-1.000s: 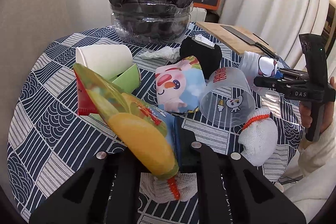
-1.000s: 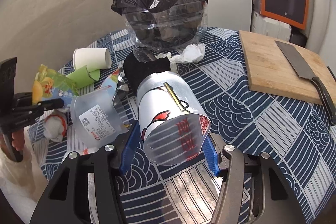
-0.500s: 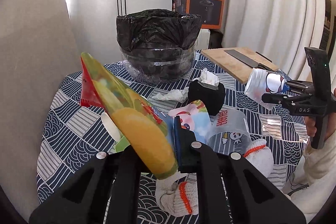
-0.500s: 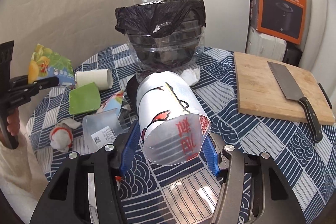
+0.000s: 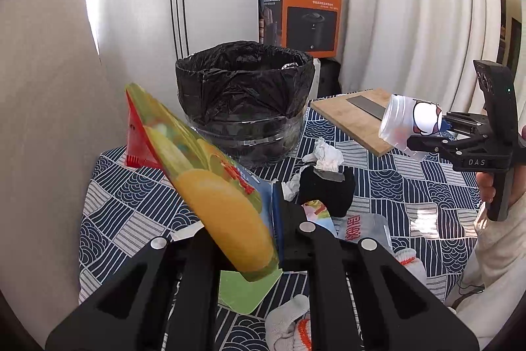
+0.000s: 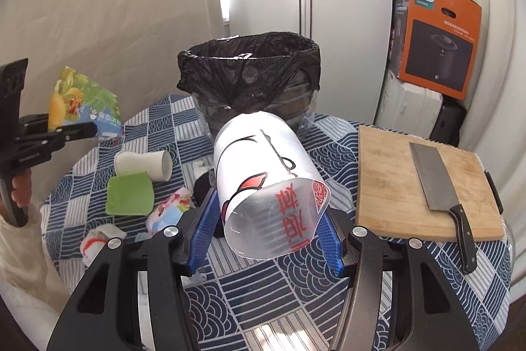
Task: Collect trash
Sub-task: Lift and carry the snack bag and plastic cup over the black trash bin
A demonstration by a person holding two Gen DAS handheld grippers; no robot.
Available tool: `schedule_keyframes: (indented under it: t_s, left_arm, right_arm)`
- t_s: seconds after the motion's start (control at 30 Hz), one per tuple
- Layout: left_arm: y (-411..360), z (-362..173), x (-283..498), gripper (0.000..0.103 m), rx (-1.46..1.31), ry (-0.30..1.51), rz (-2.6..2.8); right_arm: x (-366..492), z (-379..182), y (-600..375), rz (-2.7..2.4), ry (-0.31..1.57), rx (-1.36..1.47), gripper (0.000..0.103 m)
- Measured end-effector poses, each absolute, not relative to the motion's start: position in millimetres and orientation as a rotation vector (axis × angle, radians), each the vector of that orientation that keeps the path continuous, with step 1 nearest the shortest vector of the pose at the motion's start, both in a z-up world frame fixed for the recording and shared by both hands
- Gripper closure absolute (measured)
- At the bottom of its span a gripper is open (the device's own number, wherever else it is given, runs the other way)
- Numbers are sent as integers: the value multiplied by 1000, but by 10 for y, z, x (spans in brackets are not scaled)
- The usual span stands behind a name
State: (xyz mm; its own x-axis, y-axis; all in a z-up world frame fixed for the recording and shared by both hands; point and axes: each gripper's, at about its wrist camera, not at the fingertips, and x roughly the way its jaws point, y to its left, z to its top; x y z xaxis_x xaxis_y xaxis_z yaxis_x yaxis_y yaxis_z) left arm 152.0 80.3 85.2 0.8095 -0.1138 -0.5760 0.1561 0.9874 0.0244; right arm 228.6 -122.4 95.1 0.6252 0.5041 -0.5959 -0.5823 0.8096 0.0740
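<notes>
My left gripper (image 5: 259,239) is shut on a yellow-green snack bag (image 5: 210,186) held in the air over the table; the same snack bag (image 6: 79,107) shows at the left of the right wrist view. Between the blue pads of my right gripper (image 6: 266,229) sits a clear plastic cup (image 6: 269,183) with red print, squeezed at its base and lifted off the table. That cup (image 5: 411,124) also shows at the right of the left wrist view. A bin lined with a black bag (image 6: 250,71) stands at the table's far side, beyond both grippers.
On the patterned tablecloth (image 6: 256,291) lie a white paper cup (image 6: 144,163), a green scrap (image 6: 131,196), a cartoon-print wrapper (image 6: 171,209), crumpled tissue (image 5: 325,153), a black pouch (image 5: 328,189) and white gloves (image 5: 289,321). A cutting board (image 6: 388,186) with a cleaver (image 6: 434,183) lies right.
Both grippers have risen with their loads, so the table litter sits lower in view. The bin's open top now shows at about their height.
</notes>
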Motion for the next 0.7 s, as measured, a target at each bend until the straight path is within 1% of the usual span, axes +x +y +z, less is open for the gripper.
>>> schedule_keyframes:
  t_s: [0.23,0.7]
  left_arm:
    - [772,1162,1794,92,106,555,-176]
    - [767,1536,2390,92,179,483,-211]
  right_arm:
    - [2446,1201,-1132,622,596,-150,50]
    - [3007,1702,-954,655,497,-145,50]
